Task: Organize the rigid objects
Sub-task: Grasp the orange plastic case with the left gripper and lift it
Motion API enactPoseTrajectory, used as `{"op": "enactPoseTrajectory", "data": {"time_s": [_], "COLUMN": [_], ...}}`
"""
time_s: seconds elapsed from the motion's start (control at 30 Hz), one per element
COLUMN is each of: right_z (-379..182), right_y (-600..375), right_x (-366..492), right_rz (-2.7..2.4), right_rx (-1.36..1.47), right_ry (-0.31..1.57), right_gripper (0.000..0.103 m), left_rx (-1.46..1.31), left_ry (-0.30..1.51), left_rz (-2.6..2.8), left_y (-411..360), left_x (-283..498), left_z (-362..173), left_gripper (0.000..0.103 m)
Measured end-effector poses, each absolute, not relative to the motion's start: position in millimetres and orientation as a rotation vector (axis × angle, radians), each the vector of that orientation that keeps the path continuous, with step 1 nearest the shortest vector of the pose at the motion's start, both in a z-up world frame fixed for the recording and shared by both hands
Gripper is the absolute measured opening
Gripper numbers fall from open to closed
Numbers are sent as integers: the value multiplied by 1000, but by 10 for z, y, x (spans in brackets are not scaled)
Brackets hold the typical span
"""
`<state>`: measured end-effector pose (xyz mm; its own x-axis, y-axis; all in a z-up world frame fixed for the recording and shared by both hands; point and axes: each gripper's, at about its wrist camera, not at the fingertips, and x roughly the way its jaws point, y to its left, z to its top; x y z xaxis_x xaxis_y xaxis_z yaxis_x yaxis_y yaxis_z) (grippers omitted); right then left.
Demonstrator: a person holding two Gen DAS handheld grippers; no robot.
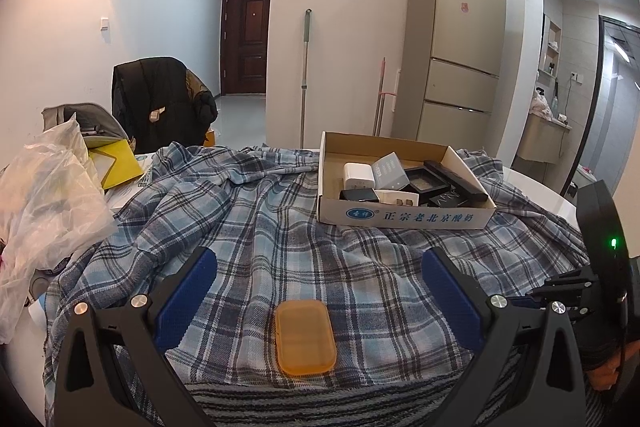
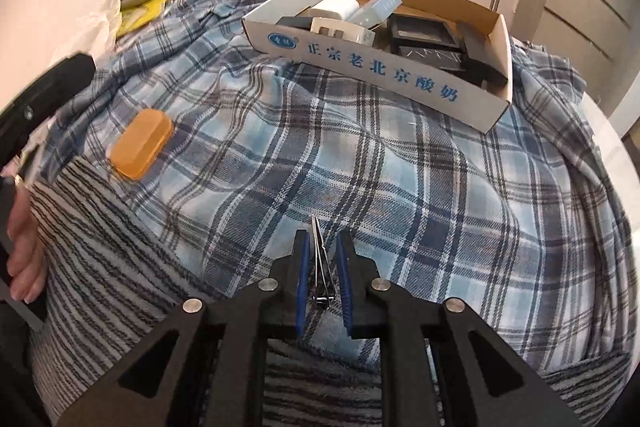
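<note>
Nail clipper (image 2: 321, 267) between right gripper (image 2: 323, 247) pads.

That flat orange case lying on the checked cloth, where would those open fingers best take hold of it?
Probably across its two long edges, coming straight down from above. The orange case lies flat on the plaid cloth, so only its thin sides offer a grip. It sits between the wide-open fingers of the left gripper, its narrower width facing them, which should fit between the pads more easily than its length.

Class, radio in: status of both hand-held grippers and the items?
Left hand-held gripper open, orange case between fingers. Right hand-held gripper shut on nail clipper. Cardboard box ahead, path unobstructed.
</note>
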<state>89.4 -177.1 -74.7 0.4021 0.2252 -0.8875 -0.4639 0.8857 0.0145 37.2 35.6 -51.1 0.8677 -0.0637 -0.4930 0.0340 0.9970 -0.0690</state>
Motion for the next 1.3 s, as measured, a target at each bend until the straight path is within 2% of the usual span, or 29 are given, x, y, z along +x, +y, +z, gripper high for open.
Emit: {"op": "enactPoseTrajectory", "data": {"time_s": [0.2,0.37,0.53,0.6,0.67,0.73,0.87,0.97,1.23,1.3], "right_z": [-605,-346,-369,-374,-374,-383,-371,-370,-388,-392], "right_y": [-1993,-2251,-2241,-2263,-2271,-2230,-2141,-2108,-2148,-2146], "right_x": [871,815,850,848,838,808,738,717,757,758], "right_rz": [426,410,343,325,340,346,362,358,342,341], "right_rx": [-111,7,-39,-46,-53,-79,-129,-146,-128,-129], "right_ry": [975,785,809,824,837,832,799,788,806,808], "right_gripper": [6,6,6,6,6,6,6,6,6,6], "left_rx": [-62,-67,-182,-185,-165,-133,-108,-89,27,22], "left_ry": [537,677,791,835,874,891,913,945,994,985], "left_rz": [-19,66,21,22,7,3,-15,-23,-25,-29], "left_y": [389,479,660,666,607,550,501,463,283,290], "left_x": [393,545,663,706,755,775,789,830,864,847], "left_z": [-553,-701,-842,-903,-961,-988,-1012,-1059,-1155,-1145], "left_gripper": [103,103,102,90,86,78,75,62,59,46]}}
